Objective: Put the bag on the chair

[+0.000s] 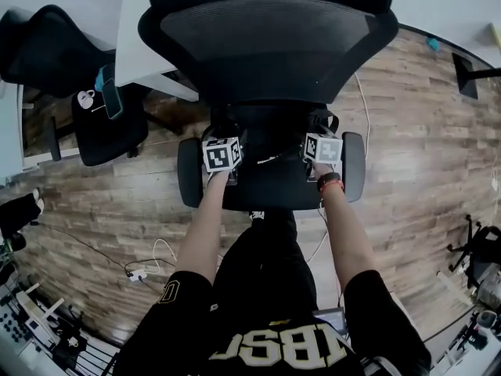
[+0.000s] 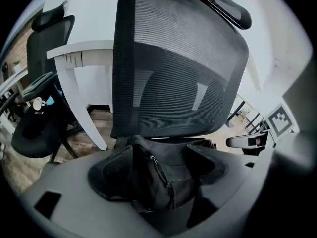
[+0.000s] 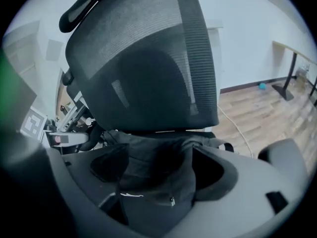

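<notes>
A black bag (image 1: pixel 270 161) lies on the seat (image 1: pixel 274 193) of a black mesh-backed office chair (image 1: pixel 266 45), against the base of the backrest. My left gripper (image 1: pixel 225 142) is at the bag's left side and my right gripper (image 1: pixel 321 142) at its right side, both low over the seat. In the left gripper view the jaws of the left gripper (image 2: pixel 158 168) stand wide with zippered bag fabric (image 2: pixel 163 195) loose between them. In the right gripper view the right gripper (image 3: pixel 156 163) is likewise open around the bag (image 3: pixel 151 187).
The chair's armrests (image 1: pixel 189 171) (image 1: pixel 354 163) flank my grippers. A second black chair (image 1: pixel 106 128) with a phone and small items stands at the left by a white desk (image 1: pixel 135 49). Cables (image 1: pixel 149 269) trail over the wooden floor. The person stands close to the seat's front.
</notes>
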Tool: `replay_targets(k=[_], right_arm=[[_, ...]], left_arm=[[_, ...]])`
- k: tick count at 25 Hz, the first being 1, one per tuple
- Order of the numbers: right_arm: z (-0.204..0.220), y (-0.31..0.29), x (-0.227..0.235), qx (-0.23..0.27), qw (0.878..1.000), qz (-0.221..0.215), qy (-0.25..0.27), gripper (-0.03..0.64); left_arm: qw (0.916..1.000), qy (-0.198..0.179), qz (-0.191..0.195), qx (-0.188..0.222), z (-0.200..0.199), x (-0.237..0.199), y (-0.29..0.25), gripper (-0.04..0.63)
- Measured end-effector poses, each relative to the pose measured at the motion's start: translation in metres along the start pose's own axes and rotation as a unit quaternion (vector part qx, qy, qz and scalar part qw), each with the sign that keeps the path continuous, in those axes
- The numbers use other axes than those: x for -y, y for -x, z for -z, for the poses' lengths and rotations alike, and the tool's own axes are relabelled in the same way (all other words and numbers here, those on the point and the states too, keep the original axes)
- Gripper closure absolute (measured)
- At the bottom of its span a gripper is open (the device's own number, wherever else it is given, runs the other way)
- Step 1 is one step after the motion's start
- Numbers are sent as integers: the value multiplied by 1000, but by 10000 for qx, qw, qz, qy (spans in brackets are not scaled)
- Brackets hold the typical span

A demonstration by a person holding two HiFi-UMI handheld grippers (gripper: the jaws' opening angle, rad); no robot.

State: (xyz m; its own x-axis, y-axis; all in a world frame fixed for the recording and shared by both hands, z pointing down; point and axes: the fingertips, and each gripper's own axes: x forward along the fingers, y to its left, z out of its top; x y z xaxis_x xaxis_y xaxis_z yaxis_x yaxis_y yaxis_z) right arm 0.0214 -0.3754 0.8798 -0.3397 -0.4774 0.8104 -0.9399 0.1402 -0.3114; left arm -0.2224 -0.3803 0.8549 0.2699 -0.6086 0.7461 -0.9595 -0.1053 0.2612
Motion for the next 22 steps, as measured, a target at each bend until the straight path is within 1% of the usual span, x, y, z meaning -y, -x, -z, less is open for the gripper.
replay_targets(k=[3, 5, 8, 11, 13, 16, 20, 22], right_arm=[[-21, 15, -10, 277, 9995, -61, 137, 213], [-35, 24, -16, 485, 9983, -64, 304, 218], [-63, 48, -24, 831, 9936, 222, 730, 229], [-101, 77, -36, 1298, 9850, 449, 1048, 228], [-130, 98, -41, 1624, 9796, 528, 1063, 229], [-168, 128, -48, 2040, 9733, 551, 900, 256], [-203, 172, -62, 2527, 9617, 587, 887, 259], [-219, 194, -71, 2756, 9549, 587, 932, 265]], left_arm=[[9999, -101, -8, 126, -14, 7, 15, 241], [9994, -154, -23, 303, -29, 12, 26, 241], [9976, -148, -103, 670, -59, 18, 46, 241], [9936, -207, -253, 1083, -94, 23, 70, 241], [9902, -289, -365, 1319, -120, 27, 86, 241], [9829, -357, -487, 1742, -159, 31, 110, 241], [9723, -405, -470, 2252, -201, 45, 154, 247], [9655, -481, -467, 2518, -220, 54, 177, 272]])
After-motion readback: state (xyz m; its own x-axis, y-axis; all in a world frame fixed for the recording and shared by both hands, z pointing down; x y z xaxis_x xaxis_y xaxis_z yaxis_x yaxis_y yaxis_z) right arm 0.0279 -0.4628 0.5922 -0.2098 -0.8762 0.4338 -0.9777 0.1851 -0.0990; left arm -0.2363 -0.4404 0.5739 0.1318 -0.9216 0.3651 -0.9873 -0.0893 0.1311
